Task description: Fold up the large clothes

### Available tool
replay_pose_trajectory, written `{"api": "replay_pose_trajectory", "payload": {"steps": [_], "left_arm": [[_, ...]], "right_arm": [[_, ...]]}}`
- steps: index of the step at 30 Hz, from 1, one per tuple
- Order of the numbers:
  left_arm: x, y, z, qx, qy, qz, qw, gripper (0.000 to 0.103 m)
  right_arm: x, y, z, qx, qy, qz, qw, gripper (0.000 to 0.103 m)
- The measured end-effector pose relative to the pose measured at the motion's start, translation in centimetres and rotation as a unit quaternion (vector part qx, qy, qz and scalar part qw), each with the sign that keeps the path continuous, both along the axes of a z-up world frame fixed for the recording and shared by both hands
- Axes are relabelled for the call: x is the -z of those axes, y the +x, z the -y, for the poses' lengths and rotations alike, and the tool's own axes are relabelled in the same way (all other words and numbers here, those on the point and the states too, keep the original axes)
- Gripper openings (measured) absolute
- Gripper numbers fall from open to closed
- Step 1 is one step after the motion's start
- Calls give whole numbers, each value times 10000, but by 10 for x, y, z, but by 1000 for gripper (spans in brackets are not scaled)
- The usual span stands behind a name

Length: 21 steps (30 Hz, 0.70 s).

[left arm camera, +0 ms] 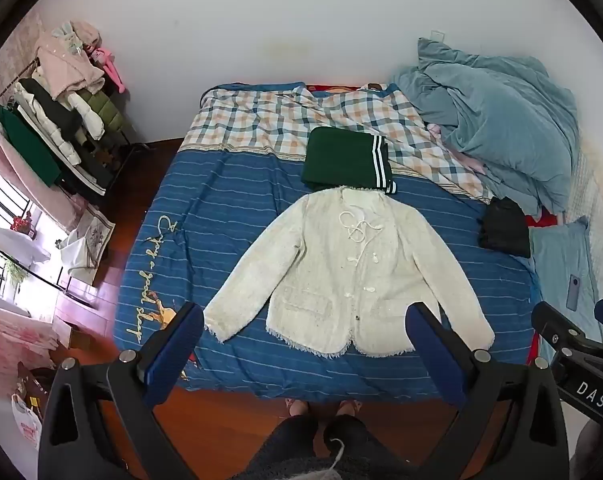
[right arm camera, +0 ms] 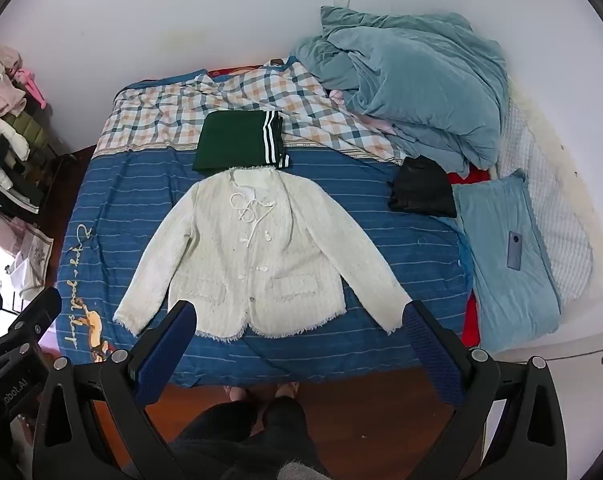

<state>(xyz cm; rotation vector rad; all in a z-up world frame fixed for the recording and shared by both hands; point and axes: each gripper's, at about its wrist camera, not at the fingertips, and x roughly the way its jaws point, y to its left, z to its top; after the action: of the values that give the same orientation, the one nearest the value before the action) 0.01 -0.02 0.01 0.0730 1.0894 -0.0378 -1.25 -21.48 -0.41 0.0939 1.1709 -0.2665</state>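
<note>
A cream tweed jacket (left arm camera: pixel 341 280) (right arm camera: pixel 253 256) lies flat and face up on the blue striped bedspread (left arm camera: pixel 221 216) (right arm camera: pixel 381 240), sleeves spread out to both sides, hem toward me. My left gripper (left arm camera: pixel 307 320) hangs high above the hem, open, with nothing between its blue pads. My right gripper (right arm camera: pixel 301 316) is also open and empty, above the hem and the jacket's right cuff. Each gripper shows at the edge of the other's view. A folded green garment with white stripes (left arm camera: pixel 345 158) (right arm camera: pixel 239 146) lies just beyond the collar.
A folded black garment (left arm camera: pixel 503 226) (right arm camera: pixel 421 190), a light blue pillow (right arm camera: pixel 505 256) with a phone (right arm camera: pixel 514 250) on it and a heaped blue duvet (right arm camera: pixel 413 84) are at the right. A clothes rack (left arm camera: pixel 57 120) stands at the left. The person's legs (left arm camera: pixel 321 432) stand at the bed's foot.
</note>
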Motion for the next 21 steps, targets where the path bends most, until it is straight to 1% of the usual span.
{"api": "replay_pose_trajectory", "payload": {"steps": [10, 14, 15, 21], "left_arm": [[0, 0, 0, 6, -29, -15, 10000, 103], [0, 3, 9, -9, -36, -8, 10000, 103], [-1, 3, 11, -7, -34, -7, 10000, 103], [-1, 3, 10, -9, -27, -9, 10000, 103]], "right_arm": [[0, 0, 3, 6, 23, 5, 10000, 103], [0, -4, 2, -5, 18, -16, 10000, 103], [1, 1, 5, 2, 4, -18, 10000, 103], [1, 0, 6, 1, 12, -7, 10000, 103]]}}
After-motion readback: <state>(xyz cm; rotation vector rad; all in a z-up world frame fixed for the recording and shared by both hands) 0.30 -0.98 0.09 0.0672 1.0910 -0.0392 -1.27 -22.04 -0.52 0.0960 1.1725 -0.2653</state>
